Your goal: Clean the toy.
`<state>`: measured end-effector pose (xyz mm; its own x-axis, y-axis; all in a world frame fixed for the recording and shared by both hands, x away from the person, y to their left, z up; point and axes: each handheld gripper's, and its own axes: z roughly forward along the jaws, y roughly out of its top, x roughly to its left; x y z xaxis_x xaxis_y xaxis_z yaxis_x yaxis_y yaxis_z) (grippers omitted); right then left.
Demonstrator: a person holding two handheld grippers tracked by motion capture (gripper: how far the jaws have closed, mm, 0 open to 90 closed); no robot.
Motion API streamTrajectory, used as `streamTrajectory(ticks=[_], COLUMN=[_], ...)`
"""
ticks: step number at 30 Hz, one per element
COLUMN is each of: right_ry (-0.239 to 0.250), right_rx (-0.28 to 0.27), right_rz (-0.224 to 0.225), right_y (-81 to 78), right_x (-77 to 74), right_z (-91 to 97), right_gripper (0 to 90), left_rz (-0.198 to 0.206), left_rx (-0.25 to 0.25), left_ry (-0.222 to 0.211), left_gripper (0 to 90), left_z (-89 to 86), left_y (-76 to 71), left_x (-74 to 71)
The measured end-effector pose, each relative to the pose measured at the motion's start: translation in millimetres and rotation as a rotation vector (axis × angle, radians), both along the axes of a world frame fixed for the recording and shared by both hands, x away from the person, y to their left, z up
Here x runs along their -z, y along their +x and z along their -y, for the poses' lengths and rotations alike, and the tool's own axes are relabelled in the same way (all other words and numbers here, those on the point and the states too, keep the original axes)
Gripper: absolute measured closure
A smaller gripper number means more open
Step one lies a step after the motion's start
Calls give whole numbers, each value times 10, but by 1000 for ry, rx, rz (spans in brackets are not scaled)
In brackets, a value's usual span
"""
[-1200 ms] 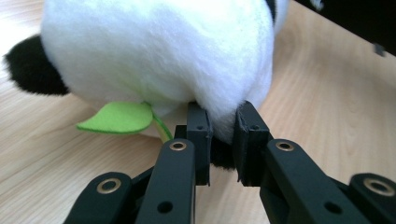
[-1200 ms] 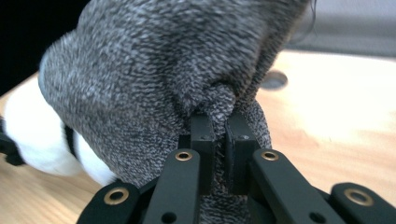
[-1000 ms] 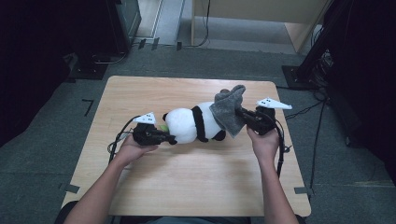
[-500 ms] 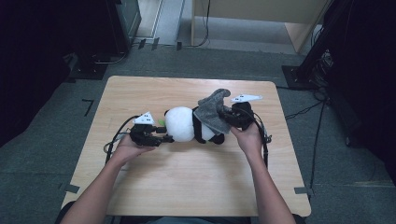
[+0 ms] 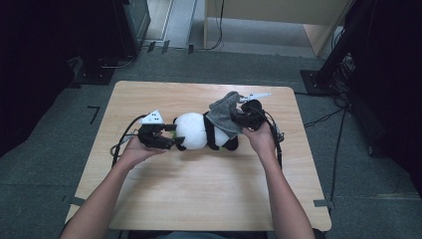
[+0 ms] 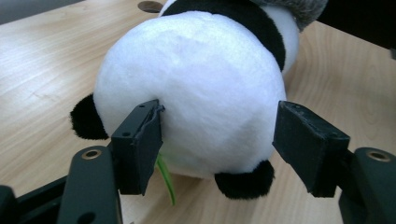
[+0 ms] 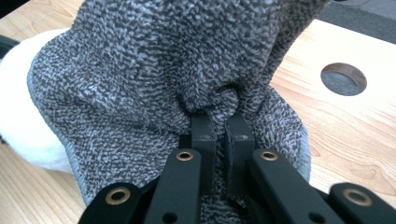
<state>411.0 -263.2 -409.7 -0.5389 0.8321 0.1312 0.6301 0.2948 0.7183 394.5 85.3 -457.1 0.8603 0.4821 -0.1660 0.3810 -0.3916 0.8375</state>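
A black-and-white panda plush (image 5: 191,130) lies on its side in the middle of the wooden table (image 5: 199,199). My left gripper (image 5: 171,143) sits at its left end. Its jaws have just been opening and now stand wide around the round white end (image 6: 196,88); the right pad is clear of the plush. A green strip (image 6: 166,179) pokes out beneath. My right gripper (image 5: 238,118) is shut on a grey knitted cloth (image 5: 225,113), which drapes over the panda's right end. In the right gripper view the cloth (image 7: 154,60) bunches between the closed jaws (image 7: 219,123).
A round hole (image 7: 343,78) is cut in the tabletop near the cloth. The left gripper's cable (image 5: 122,139) loops on the table by the left hand. Dark equipment stands, floor cables (image 5: 323,117) and a wooden cabinet (image 5: 278,10) surround the table.
The right gripper has carried the grey cloth leftward, over the panda's right end. The left gripper's jaws have opened from shut to wide around the panda's white end; that hand stayed put.
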Motion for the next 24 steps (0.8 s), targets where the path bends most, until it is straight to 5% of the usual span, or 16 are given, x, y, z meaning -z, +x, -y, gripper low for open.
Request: streamTrajectory(ticks=[8,13,16,20,24], right_ry=[20,51,89,177,215], right_rx=[10,21,34,-2,-72], right_rz=[-3,16,36,86,132], right_y=[30,16,-38,-197,-447], right_x=[48,93,34,-176,-370], right_z=[-7,32,81,124,43], right_gripper=[864,864,863,863,863], left_rz=[14,34,-10,-104,-132], left_rx=[-20,-24,-15,-16,-33], left_ry=[39,81,74,37,36], left_gripper=[385,631,751,778,783], left_z=[122,204,212,192,214], left_y=[82,60,57,72,50], left_x=[131,122,86,11,-44])
